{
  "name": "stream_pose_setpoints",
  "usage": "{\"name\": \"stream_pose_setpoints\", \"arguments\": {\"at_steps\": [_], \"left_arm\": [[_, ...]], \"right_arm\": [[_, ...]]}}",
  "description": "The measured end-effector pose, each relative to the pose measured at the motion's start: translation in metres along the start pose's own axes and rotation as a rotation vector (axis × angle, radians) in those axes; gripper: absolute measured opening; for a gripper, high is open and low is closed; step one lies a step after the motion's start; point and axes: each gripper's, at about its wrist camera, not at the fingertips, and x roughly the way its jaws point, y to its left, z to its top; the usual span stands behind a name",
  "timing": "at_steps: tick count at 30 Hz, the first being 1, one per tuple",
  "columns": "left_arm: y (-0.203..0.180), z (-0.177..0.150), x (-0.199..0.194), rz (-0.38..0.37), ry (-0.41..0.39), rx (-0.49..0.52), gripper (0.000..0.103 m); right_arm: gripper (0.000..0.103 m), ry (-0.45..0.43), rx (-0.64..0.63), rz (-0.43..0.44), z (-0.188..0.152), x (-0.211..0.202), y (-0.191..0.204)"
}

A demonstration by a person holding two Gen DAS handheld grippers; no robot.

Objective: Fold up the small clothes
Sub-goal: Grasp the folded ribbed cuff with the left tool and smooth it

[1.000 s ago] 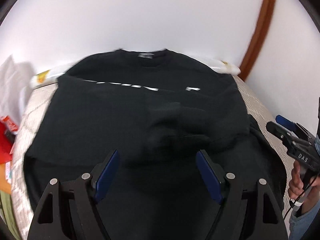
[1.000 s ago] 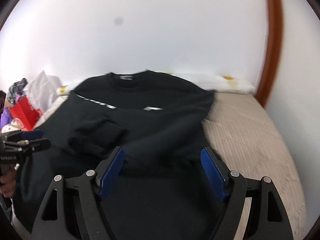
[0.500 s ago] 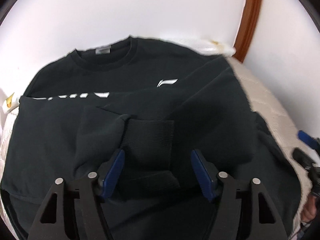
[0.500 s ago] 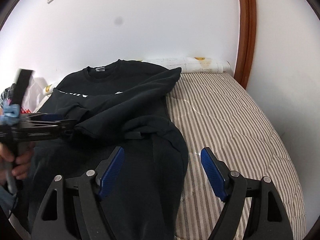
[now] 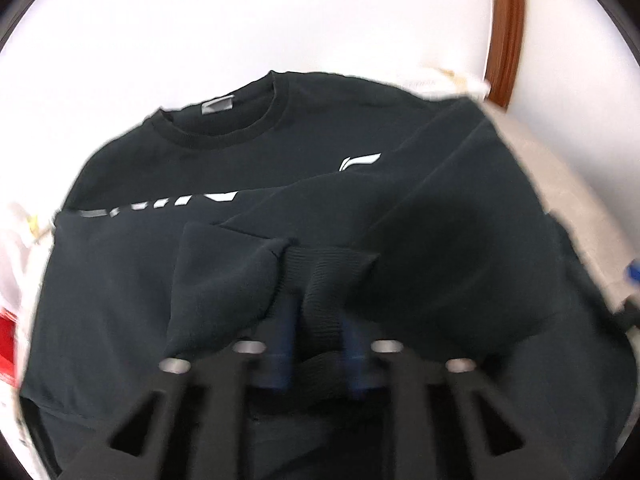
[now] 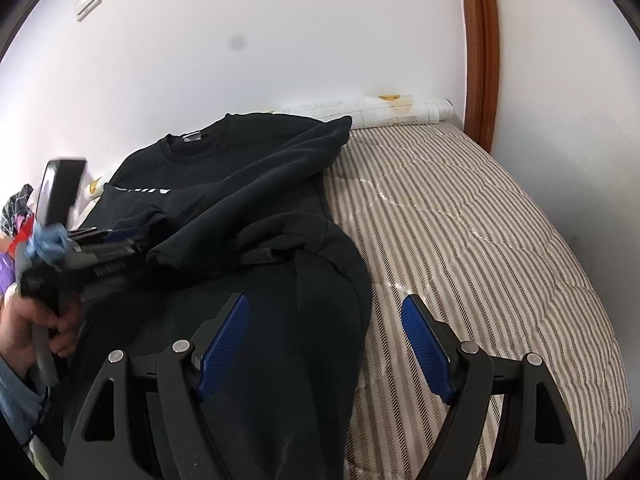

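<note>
A black sweatshirt [image 5: 320, 152] with white lettering lies spread on the bed, collar at the far side and one sleeve folded across its chest. My left gripper [image 5: 316, 320] has its jaws closing on that sleeve's ribbed cuff [image 5: 324, 276]. The blue pads squeeze the bunched cuff from both sides. The right wrist view shows the same sweatshirt [image 6: 248, 184] and the left gripper [image 6: 120, 240] low over it. My right gripper [image 6: 324, 320] stands open above the sweatshirt's right side, nothing between its fingers.
A striped mattress [image 6: 460, 240] runs bare to the right of the sweatshirt. A white rolled cloth [image 6: 380, 112] lies against the wall at the far end. A brown wooden frame [image 6: 480, 60] stands at the right. A person's hand [image 6: 24, 320] holds the left gripper.
The left gripper moved in over the folded sleeve and its jaws closed around the cuff. The right gripper swung to the sweatshirt's right side, then held still, open.
</note>
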Motion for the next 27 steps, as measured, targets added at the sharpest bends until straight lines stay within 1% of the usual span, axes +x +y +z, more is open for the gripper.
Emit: {"name": "stream_pose_setpoints", "arguments": {"at_steps": [1,3,5,7,9,11,12,13,14,15,17,19,20,21,23,27], "left_arm": [[0.007,0.001,-0.007,-0.012,-0.011,-0.026,0.013],[0.027,0.003,-0.029,-0.017,-0.062,-0.088,0.013],[0.049,0.002,-0.045,0.004,-0.091,-0.144,0.013],[0.079,-0.003,-0.063,0.024,-0.112,-0.216,0.013],[0.107,-0.01,-0.073,0.046,-0.107,-0.265,0.013],[0.132,-0.018,-0.076,0.043,-0.079,-0.324,0.014],[0.146,-0.023,-0.077,0.036,-0.059,-0.361,0.019],[0.154,-0.028,-0.079,0.031,-0.049,-0.385,0.022],[0.164,-0.034,-0.081,0.034,-0.044,-0.41,0.022],[0.172,-0.038,-0.083,0.038,-0.043,-0.423,0.024],[0.183,-0.046,-0.082,0.038,-0.036,-0.44,0.032],[0.191,-0.054,-0.077,0.026,-0.03,-0.455,0.05],[0.194,-0.058,-0.075,0.021,-0.031,-0.459,0.053],[0.197,-0.061,-0.073,0.017,-0.035,-0.459,0.055],[0.2,-0.064,-0.065,0.01,-0.028,-0.455,0.055],[0.205,-0.064,-0.045,-0.016,-0.003,-0.457,0.055]], "right_arm": [[0.078,0.0,-0.004,-0.001,-0.001,-0.001,0.002],[0.078,-0.002,-0.01,0.004,-0.001,-0.003,0.008],[0.078,-0.003,-0.014,0.012,-0.001,-0.004,0.014],[0.078,-0.008,-0.028,0.027,0.001,-0.007,0.024],[0.078,-0.014,-0.043,0.034,0.004,-0.009,0.033],[0.078,-0.022,-0.064,0.044,0.007,-0.01,0.044],[0.078,-0.023,-0.074,0.043,0.008,-0.01,0.048],[0.078,-0.023,-0.088,0.039,0.01,-0.009,0.054],[0.078,-0.024,-0.098,0.034,0.01,-0.009,0.058],[0.078,-0.025,-0.109,0.029,0.011,-0.008,0.061],[0.078,-0.02,-0.121,0.01,0.013,-0.003,0.063],[0.078,-0.013,-0.128,-0.028,0.016,0.004,0.062],[0.078,-0.011,-0.132,-0.046,0.017,0.007,0.062],[0.078,-0.007,-0.137,-0.065,0.018,0.011,0.06],[0.078,0.004,-0.14,-0.092,0.02,0.018,0.057],[0.078,0.028,-0.128,-0.112,0.021,0.029,0.05]]}}
